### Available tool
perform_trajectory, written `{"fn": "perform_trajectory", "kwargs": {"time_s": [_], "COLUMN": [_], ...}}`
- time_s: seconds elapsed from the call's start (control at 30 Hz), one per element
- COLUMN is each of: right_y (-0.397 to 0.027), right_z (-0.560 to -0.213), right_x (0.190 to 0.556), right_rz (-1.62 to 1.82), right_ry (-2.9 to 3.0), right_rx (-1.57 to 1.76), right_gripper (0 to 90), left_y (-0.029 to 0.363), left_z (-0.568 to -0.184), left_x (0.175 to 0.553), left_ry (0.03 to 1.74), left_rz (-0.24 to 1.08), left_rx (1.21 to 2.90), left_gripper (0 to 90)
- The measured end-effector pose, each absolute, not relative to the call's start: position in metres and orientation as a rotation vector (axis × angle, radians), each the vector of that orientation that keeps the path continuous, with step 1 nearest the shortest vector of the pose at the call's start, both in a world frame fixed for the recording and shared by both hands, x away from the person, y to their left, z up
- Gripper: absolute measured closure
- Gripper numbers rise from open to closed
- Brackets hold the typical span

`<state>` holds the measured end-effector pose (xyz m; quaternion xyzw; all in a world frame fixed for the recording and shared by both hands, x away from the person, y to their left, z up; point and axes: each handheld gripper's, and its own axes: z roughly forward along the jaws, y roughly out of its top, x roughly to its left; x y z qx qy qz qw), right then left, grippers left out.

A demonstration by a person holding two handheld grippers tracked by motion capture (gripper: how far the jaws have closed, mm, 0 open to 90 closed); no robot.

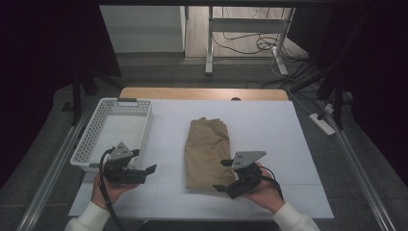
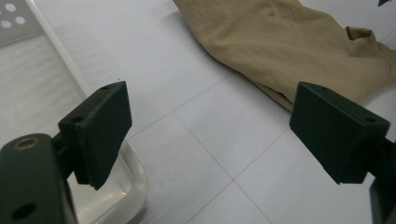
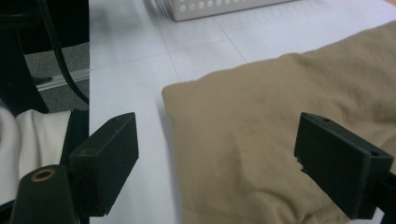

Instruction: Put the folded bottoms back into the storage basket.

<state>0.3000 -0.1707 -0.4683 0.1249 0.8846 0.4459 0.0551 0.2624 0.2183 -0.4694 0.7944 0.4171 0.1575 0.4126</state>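
Cloth: a folded tan cloth point(image 1: 207, 153) lies at the middle of the white surface point(image 1: 269, 125), reaching toward its near edge.
Right hand-held gripper point(image 1: 225, 176): jaws spread wide, holding nothing, poised at the cloth's near right corner.
Left hand-held gripper point(image 1: 150, 169): jaws wide and empty, near the left edge, just beside the basket.
Basket: a white perforated basket point(image 1: 94, 131) sits at the far left corner.

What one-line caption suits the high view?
Two open hand-held grippers, left and right, flank a folded tan cloth beside a white basket.
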Motion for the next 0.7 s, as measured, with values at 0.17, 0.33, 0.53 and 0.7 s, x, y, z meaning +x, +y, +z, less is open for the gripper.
{"fn": "perform_trajectory", "kwargs": {"time_s": [0.17,0.33,0.53,0.7], "right_y": [-0.172,-0.166,-0.159,-0.155], "right_z": [-0.473,-0.479,-0.487,-0.492], "right_x": [0.297,0.295,0.291,0.291], "right_rz": [1.325,1.27,1.196,1.143], "right_ry": [2.706,2.747,2.789,2.813], "right_rx": [0.385,0.358,0.321,0.303], "right_gripper": [13.8,14.0,14.8,14.8], "left_y": [0.218,0.218,0.216,0.215], "left_z": [-0.469,-0.471,-0.472,-0.473], "left_x": [0.263,0.263,0.263,0.263], "left_ry": [1.045,1.044,1.039,1.037], "left_rz": [0.397,0.395,0.396,0.388], "left_rx": [2.0,2.004,2.016,2.02], "left_gripper": [13.7,13.7,13.7,14.0]}}
